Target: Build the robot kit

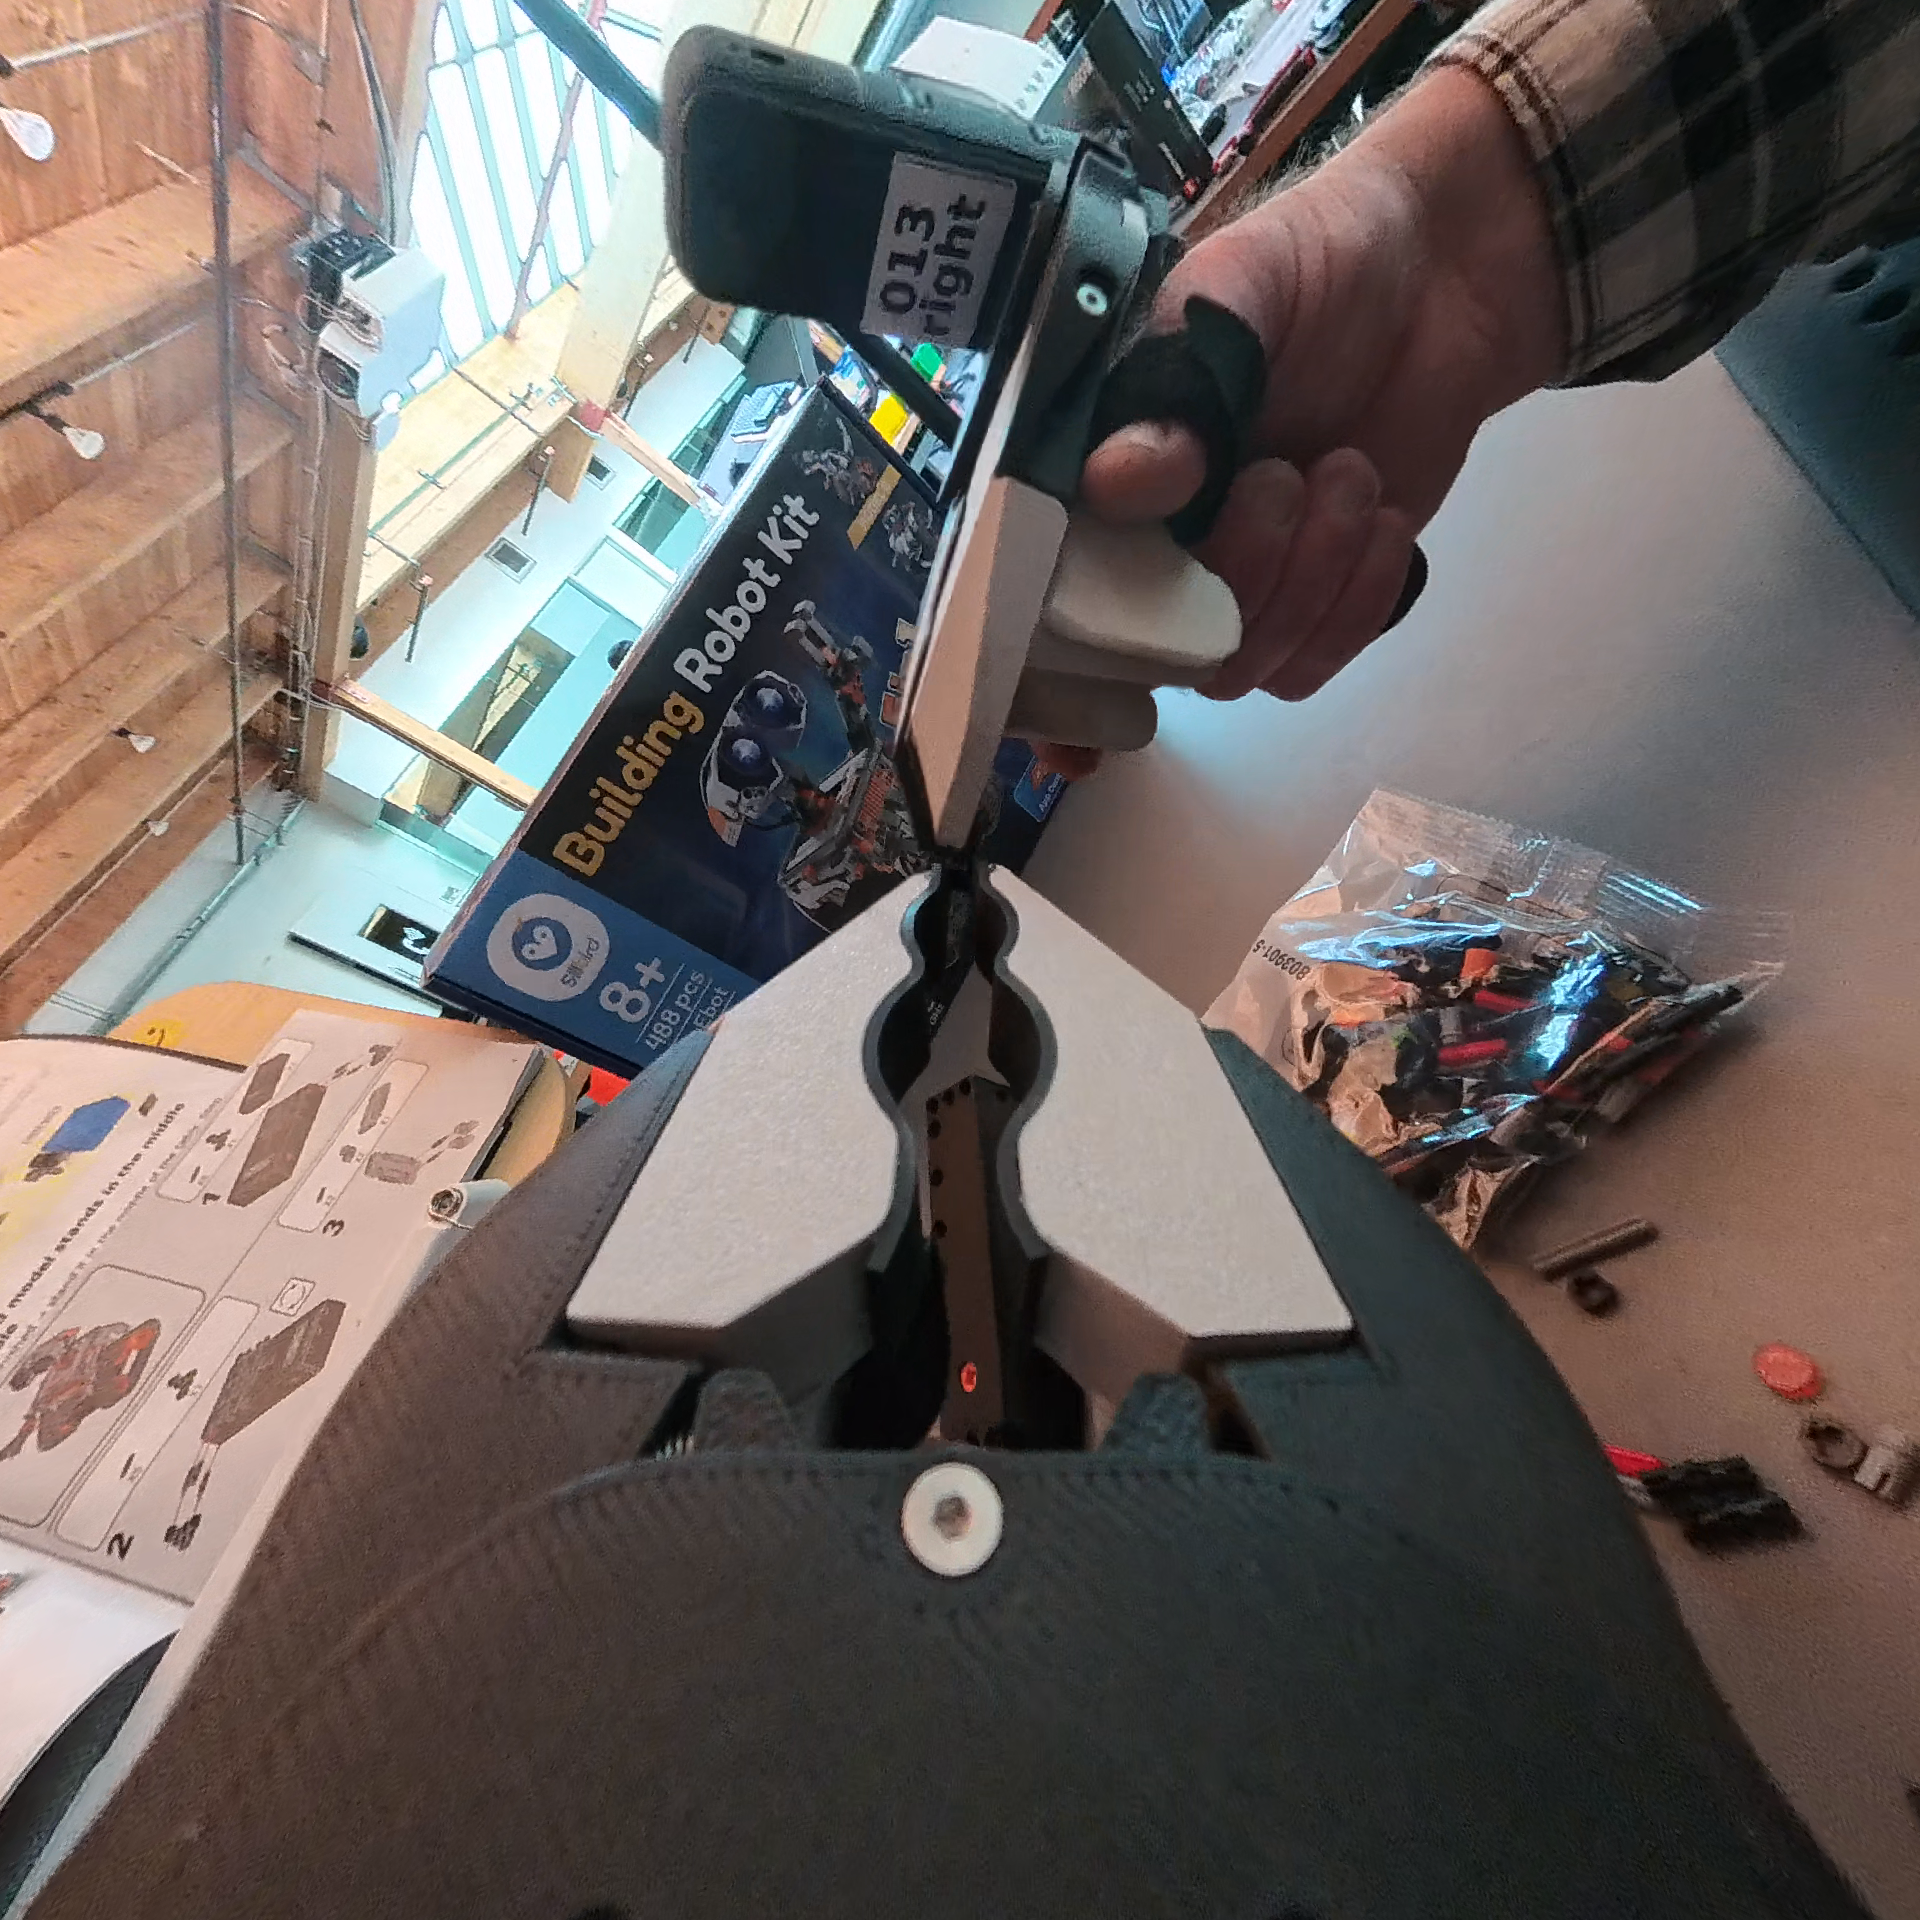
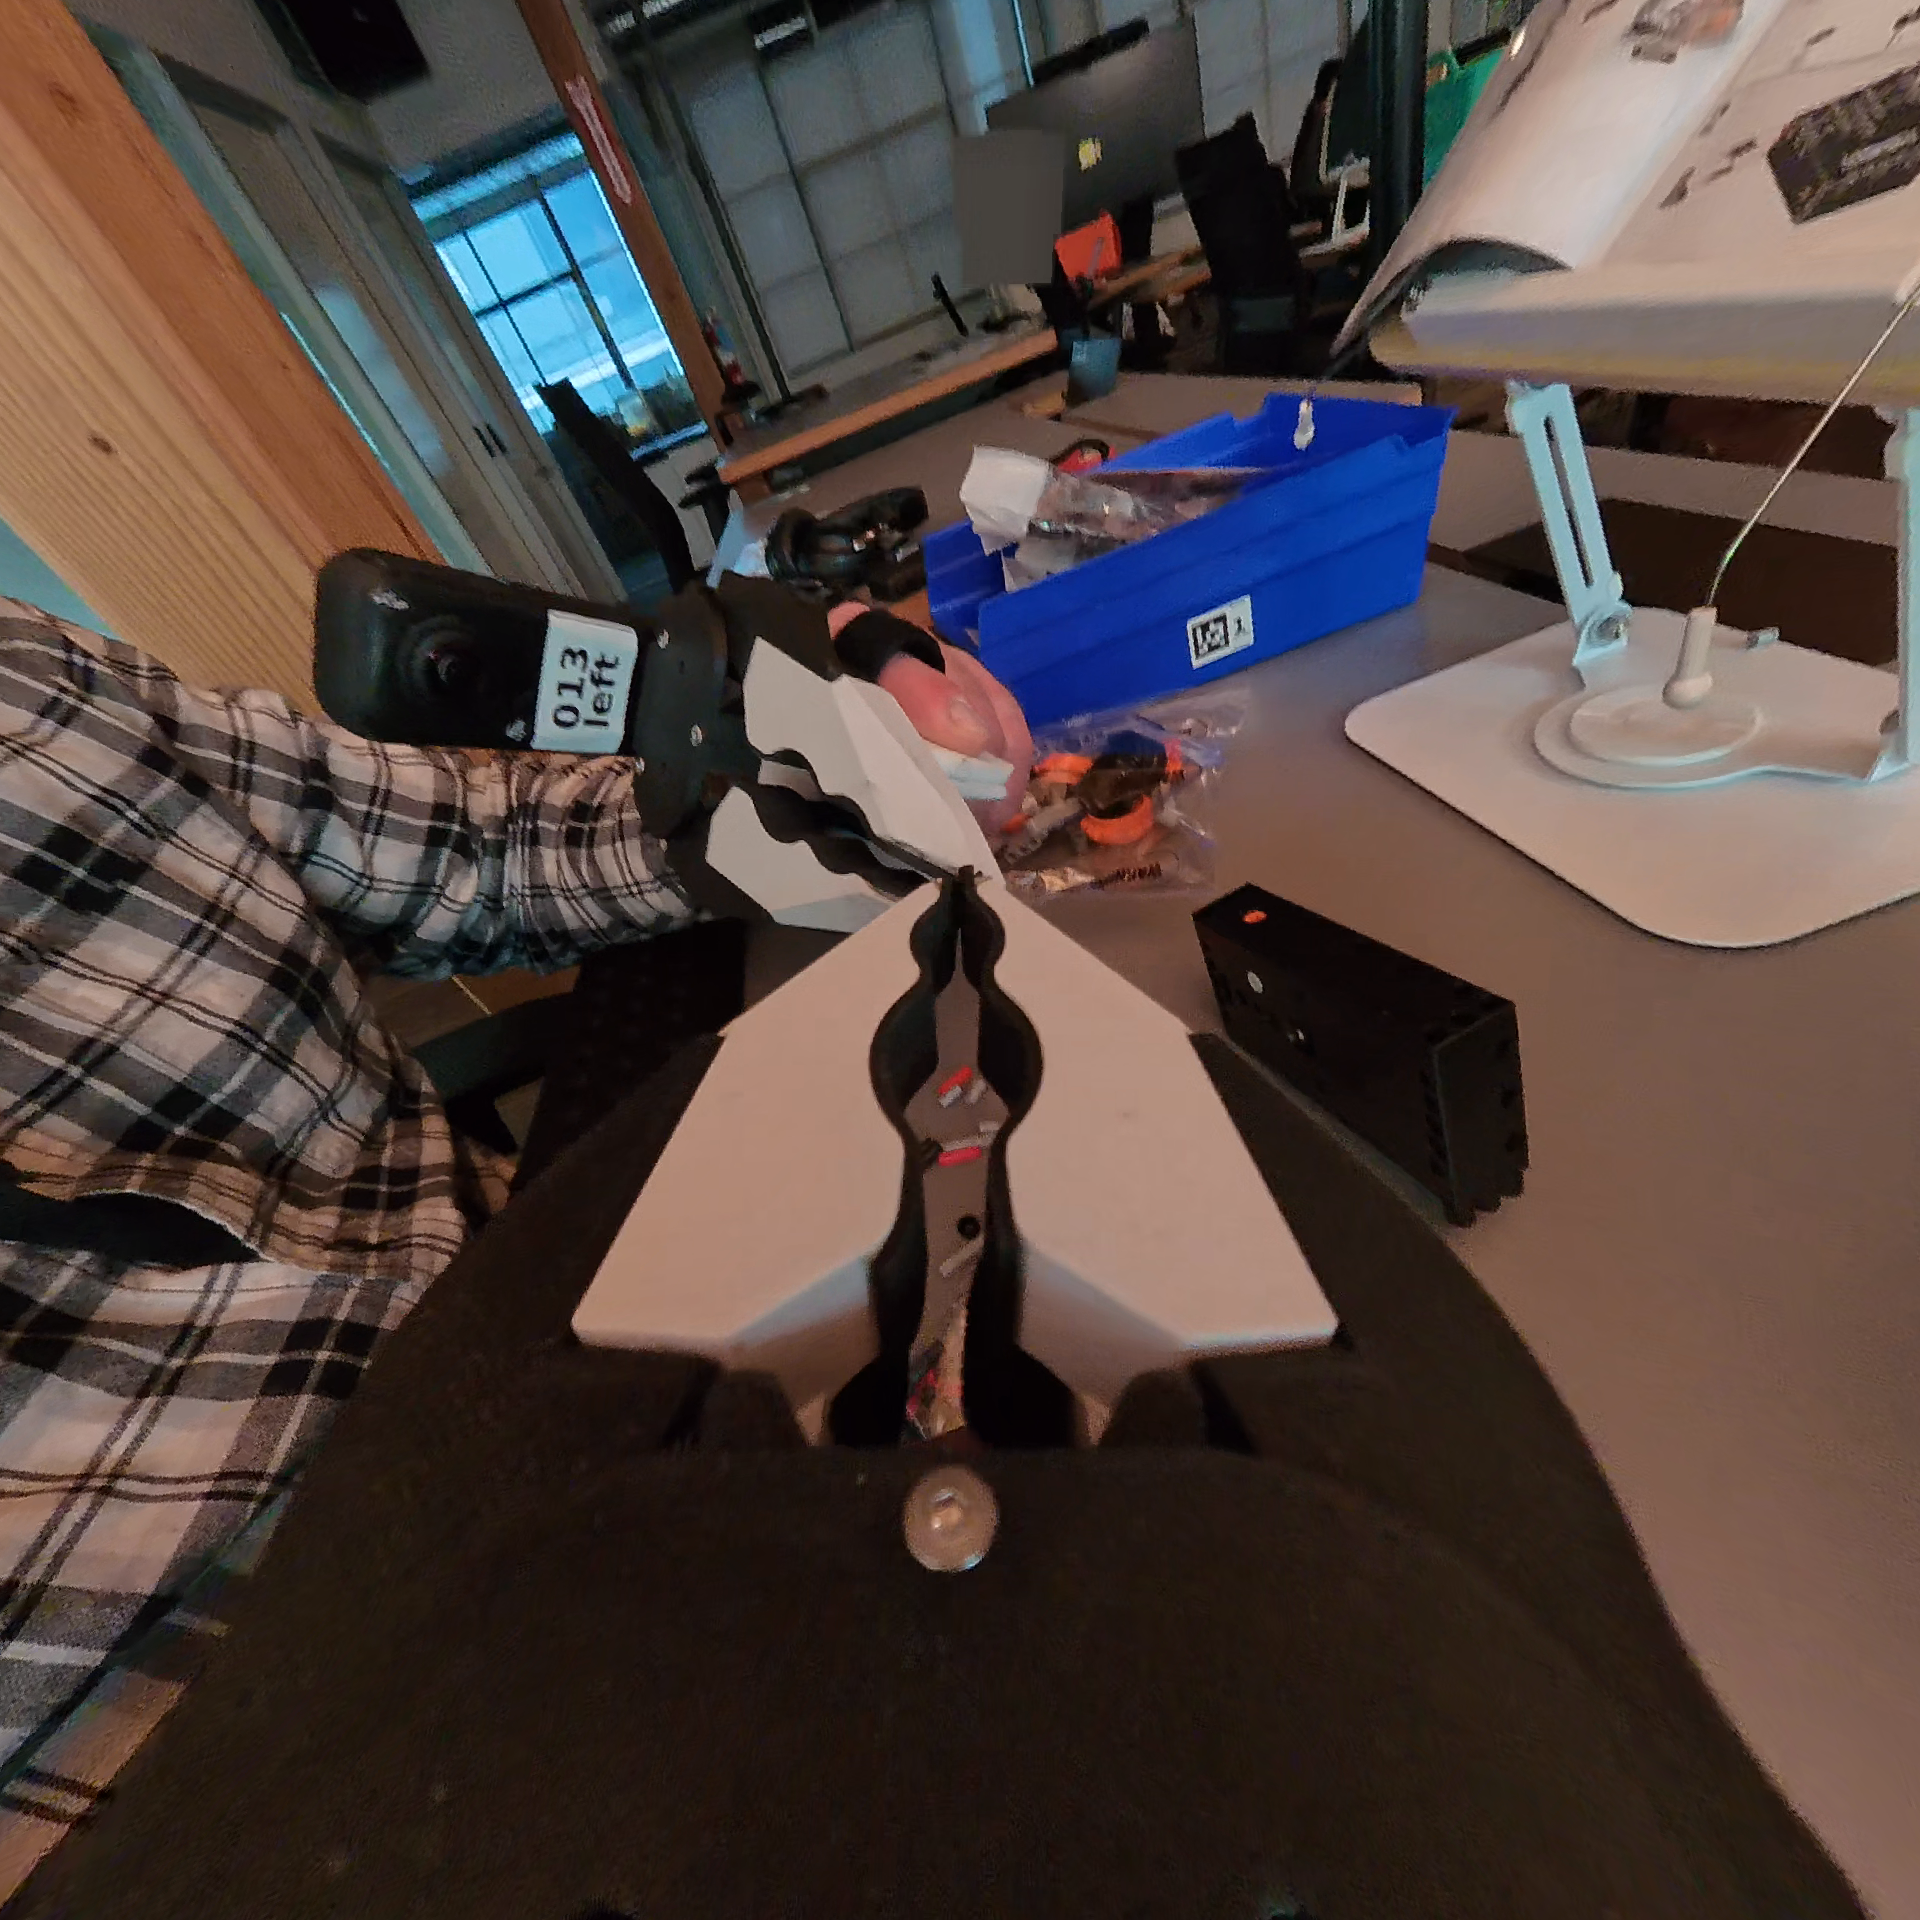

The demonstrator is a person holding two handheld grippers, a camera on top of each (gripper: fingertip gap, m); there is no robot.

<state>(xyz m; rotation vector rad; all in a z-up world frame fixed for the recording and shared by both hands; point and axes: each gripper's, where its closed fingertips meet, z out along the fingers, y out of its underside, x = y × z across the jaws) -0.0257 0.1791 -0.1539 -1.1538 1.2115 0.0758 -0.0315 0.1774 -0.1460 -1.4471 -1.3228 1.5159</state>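
My left gripper (image 1: 958, 878) and my right gripper (image 2: 961, 883) meet tip to tip above the grey table (image 1: 1662, 623). Both sets of jaws are closed down to a thin gap, and a small dark part (image 2: 966, 876) sits pinched where the tips touch. It also shows in the left wrist view (image 1: 951, 860). I cannot tell which gripper bears it more. The right gripper shows in the left wrist view (image 1: 951, 821), held by a hand. The left gripper shows in the right wrist view (image 2: 966, 868). A black perforated block (image 2: 1371, 1049) stands on the table just right of the tips.
A clear bag of small parts (image 1: 1455, 997) and loose pieces (image 1: 1787, 1371) lie to the right. A blue kit box (image 1: 727, 779) stands behind. An instruction booklet (image 1: 239, 1247) rests on a white stand (image 2: 1662, 790). A blue bin (image 2: 1226, 540) and a second parts bag (image 2: 1112, 790) lie farther back. Less than 4 cm separates the two grippers' tips.
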